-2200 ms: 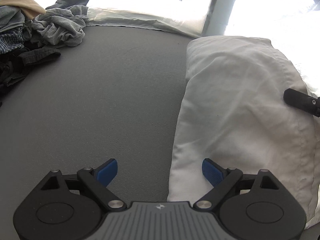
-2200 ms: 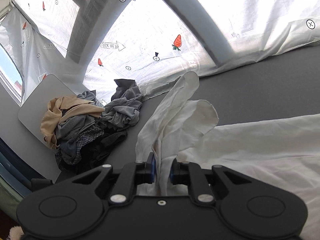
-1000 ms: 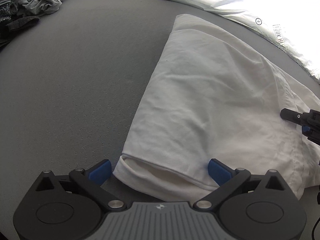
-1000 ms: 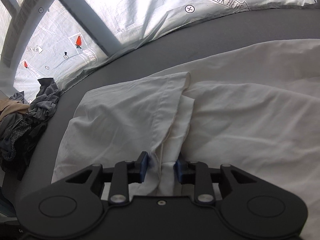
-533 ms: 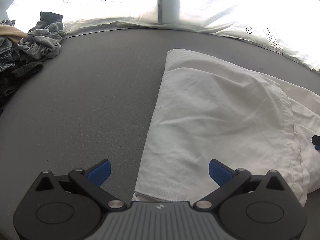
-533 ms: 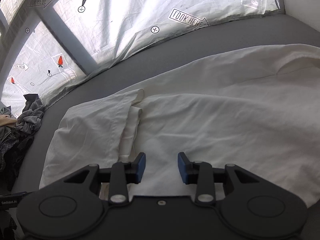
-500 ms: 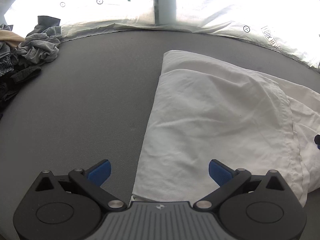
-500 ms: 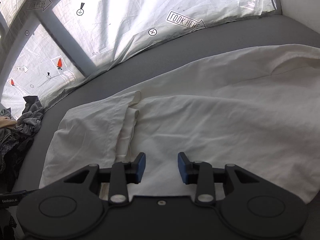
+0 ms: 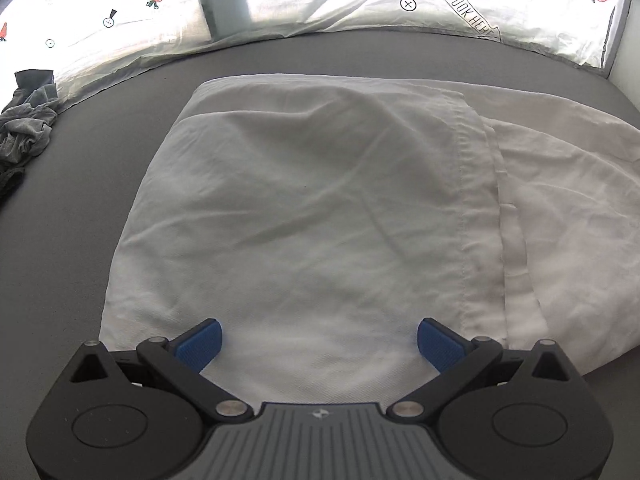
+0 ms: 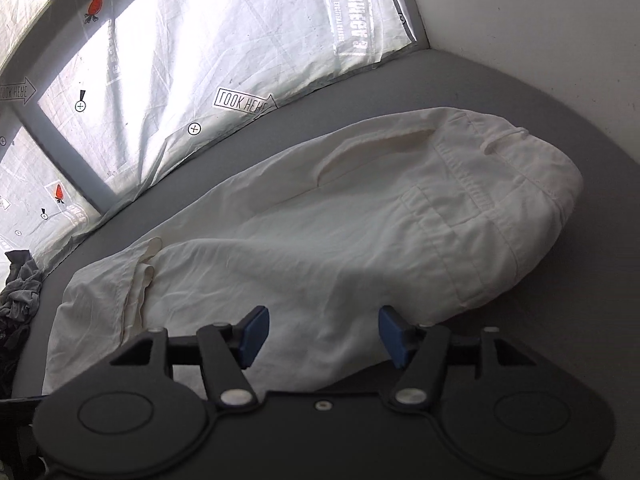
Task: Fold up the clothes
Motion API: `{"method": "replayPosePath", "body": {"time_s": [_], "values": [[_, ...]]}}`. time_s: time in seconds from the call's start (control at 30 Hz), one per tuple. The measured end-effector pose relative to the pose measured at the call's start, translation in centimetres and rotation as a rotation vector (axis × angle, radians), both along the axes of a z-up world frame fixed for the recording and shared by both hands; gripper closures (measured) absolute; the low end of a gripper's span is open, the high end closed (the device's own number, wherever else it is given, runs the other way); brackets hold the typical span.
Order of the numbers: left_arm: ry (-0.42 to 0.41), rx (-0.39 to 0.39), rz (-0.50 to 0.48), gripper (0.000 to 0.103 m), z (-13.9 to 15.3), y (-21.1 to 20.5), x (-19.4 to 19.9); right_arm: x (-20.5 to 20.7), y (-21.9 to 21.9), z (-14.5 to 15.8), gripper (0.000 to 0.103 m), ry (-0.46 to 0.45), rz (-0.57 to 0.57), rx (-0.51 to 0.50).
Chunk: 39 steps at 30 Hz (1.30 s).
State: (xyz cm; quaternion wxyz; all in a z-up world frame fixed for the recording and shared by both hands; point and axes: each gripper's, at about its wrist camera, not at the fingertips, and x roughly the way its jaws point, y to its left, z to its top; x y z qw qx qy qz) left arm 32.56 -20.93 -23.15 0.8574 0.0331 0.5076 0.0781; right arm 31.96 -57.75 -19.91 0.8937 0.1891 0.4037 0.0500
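White trousers [image 9: 320, 208] lie on the grey surface [image 9: 80, 160], folded lengthwise, their hem end doubled over toward the middle. The hem seam [image 9: 476, 216] runs down the right side in the left wrist view. In the right wrist view the trousers [image 10: 340, 232] stretch from the folded hem at left to the waistband and pocket [image 10: 488, 184] at right. My left gripper [image 9: 318, 346] is open over the near edge of the folded part. My right gripper [image 10: 322, 334] is open above the near edge of the mid-leg. Neither holds cloth.
A heap of grey and dark clothes [image 9: 24, 136] lies at the far left, seen too as crumpled grey clothes [image 10: 20, 292] in the right wrist view. A printed white sheet [image 9: 360, 4] covers the windows along the back. A white wall [image 10: 540, 20] bounds the right end of the surface.
My right gripper let go of the trouser hem after laying it over, opened wider and swung right toward the waistband. My left gripper stayed open and moved in over the folded part.
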Motion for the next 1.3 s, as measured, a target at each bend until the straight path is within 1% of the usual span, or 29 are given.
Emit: {"method": "replayPosePath", "body": {"time_s": [0.03,0.07,0.13,0.17,0.23,0.3,0.4,0.53,0.63,0.7,0.87,0.93,1.0,1.03,1.07,1.1,1.2,1.3], "values": [[0.004,0.012,0.005,0.0,-0.2,-0.2,0.1,-0.1,-1.0,-0.1,0.042,0.003,0.002,0.015],[0.002,0.011,0.016,0.0,-0.3,-0.3,0.2,-0.1,-2.1,-0.3,0.045,0.007,-0.004,0.058],[0.005,-0.002,0.036,0.0,-0.5,-0.1,0.4,-0.1,-4.1,-0.9,0.044,0.02,-0.043,0.159],[0.008,-0.012,0.047,0.0,-0.5,0.0,0.5,-0.1,-5.0,-1.1,0.044,0.029,-0.067,0.19],[0.01,-0.027,0.06,0.0,-0.6,0.2,0.5,0.0,-6.3,-1.3,0.045,0.053,-0.124,0.207],[0.007,-0.037,0.069,0.0,-0.7,0.3,0.5,0.1,-7.6,-1.6,0.038,0.077,-0.181,0.224],[-0.005,-0.045,0.078,0.0,-0.9,0.4,0.4,0.2,-9.7,-2.1,0.034,0.108,-0.268,0.256],[-0.011,-0.051,0.09,0.0,-1.0,0.4,0.3,0.3,-12.6,-4.0,0.033,0.1,-0.382,0.375],[0.012,-0.063,0.107,0.0,-0.9,0.3,1.0,1.2,-13.1,-4.7,0.033,0.067,-0.405,0.421],[0.026,-0.07,0.114,0.0,-0.9,0.3,1.2,2.1,-13.0,-5.1,0.035,0.045,-0.404,0.445],[0.035,-0.077,0.121,0.0,-0.7,0.4,1.3,4.6,-12.3,-6.3,0.035,0.038,-0.437,0.541],[0.037,-0.079,0.125,0.0,-0.6,0.3,1.3,5.4,-12.1,-6.4,0.032,0.03,-0.444,0.564],[0.04,-0.082,0.129,0.0,-0.6,0.2,1.3,5.9,-12.0,-6.5,0.032,0.027,-0.441,0.575],[0.042,-0.086,0.132,0.0,-0.6,0.2,1.4,6.1,-12.0,-6.5,0.034,0.026,-0.438,0.579],[0.045,-0.089,0.135,0.0,-0.5,0.2,1.4,6.2,-12.2,-6.7,0.043,0.028,-0.443,0.595],[0.048,-0.092,0.138,0.0,-0.5,0.2,1.5,6.0,-12.6,-7.1,0.061,0.034,-0.462,0.638],[0.056,-0.097,0.138,0.0,-0.4,0.0,1.5,5.3,-13.6,-8.7,0.071,0.035,-0.528,0.797],[0.055,-0.097,0.136,0.0,-0.3,-0.1,1.5,4.2,-13.6,-9.8,0.076,0.011,-0.574,0.945]]}}
